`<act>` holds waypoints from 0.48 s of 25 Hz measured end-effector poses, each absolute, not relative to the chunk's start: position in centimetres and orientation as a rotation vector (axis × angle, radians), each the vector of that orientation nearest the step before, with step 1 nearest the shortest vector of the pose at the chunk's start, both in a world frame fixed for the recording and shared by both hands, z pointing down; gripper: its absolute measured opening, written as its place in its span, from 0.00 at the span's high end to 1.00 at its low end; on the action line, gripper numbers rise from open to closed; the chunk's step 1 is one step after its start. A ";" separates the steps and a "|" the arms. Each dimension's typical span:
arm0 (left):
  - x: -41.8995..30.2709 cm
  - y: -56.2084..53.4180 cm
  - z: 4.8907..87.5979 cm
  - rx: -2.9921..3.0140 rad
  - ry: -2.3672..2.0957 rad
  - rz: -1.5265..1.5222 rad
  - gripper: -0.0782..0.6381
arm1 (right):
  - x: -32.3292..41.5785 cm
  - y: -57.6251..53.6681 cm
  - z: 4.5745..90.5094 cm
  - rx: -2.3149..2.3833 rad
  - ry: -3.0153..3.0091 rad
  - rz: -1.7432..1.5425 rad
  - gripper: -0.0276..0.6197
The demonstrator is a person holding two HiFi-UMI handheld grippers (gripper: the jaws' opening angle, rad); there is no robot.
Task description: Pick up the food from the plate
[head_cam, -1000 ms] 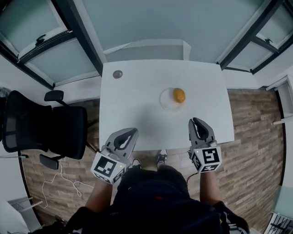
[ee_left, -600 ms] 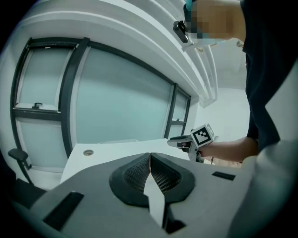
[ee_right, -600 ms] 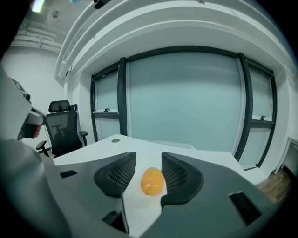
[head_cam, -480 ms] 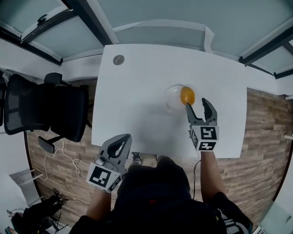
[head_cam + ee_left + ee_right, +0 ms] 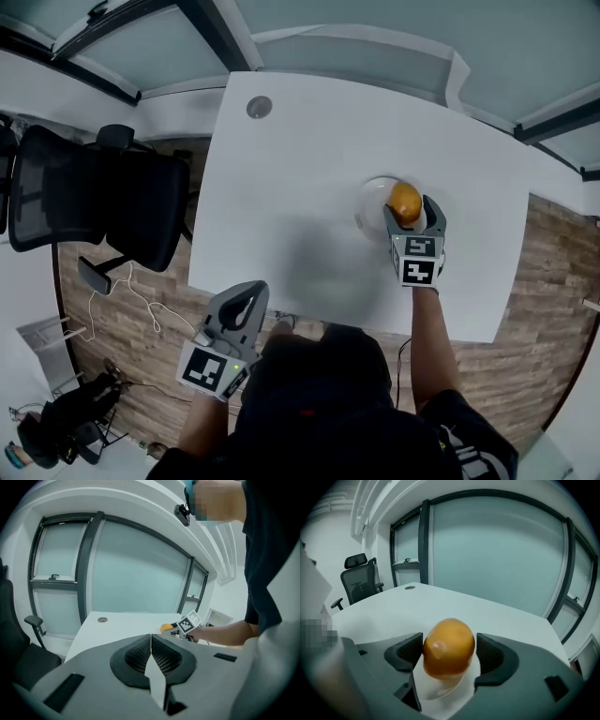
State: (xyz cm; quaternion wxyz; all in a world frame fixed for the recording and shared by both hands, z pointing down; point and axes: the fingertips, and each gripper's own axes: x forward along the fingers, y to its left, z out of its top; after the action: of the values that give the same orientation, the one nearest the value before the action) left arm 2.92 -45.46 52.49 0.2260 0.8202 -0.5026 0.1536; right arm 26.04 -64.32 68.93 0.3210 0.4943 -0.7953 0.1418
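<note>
An orange, rounded piece of food [image 5: 405,202] sits on a small white plate [image 5: 370,208] at the right of the white table [image 5: 281,187]. My right gripper [image 5: 411,212] has reached over the plate and its jaws are opening, one on each side of the food [image 5: 449,646]. In the right gripper view the pads [image 5: 494,656] stand close beside the food and the plate [image 5: 440,688] lies beneath. My left gripper [image 5: 249,295] hangs at the table's near edge, jaws shut [image 5: 151,637] with nothing between them. The left gripper view also shows the food [image 5: 166,627] far off.
A black office chair [image 5: 94,216] stands left of the table. A round grey grommet [image 5: 259,107] sits in the table's far left corner. Wooden floor with loose cables [image 5: 122,323] surrounds the table; windows line the far side.
My right gripper has gone forward from the table's near edge to the plate, and its jaws have opened around the food. The left gripper has stayed by the near edge.
</note>
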 end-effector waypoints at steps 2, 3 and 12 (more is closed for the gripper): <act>2.7 -45.3 52.6 2.257 -1.388 0.418 0.86 | 25.8 -64.3 68.6 1.300 -2.090 0.346 0.41; 2.5 -45.2 52.5 2.257 -1.387 0.414 0.86 | 25.6 -64.2 68.2 1.301 -2.100 0.326 0.41; 0.3 -45.4 48.5 2.392 -1.389 0.341 0.86 | 23.1 -60.9 57.6 1.379 -2.228 0.177 0.42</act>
State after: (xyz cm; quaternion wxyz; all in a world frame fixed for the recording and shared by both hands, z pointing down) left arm 0.30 -45.43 48.48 0.1763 0.8448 -0.4906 0.1205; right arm 23.11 -60.89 57.58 0.2547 0.5077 -0.8204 0.0651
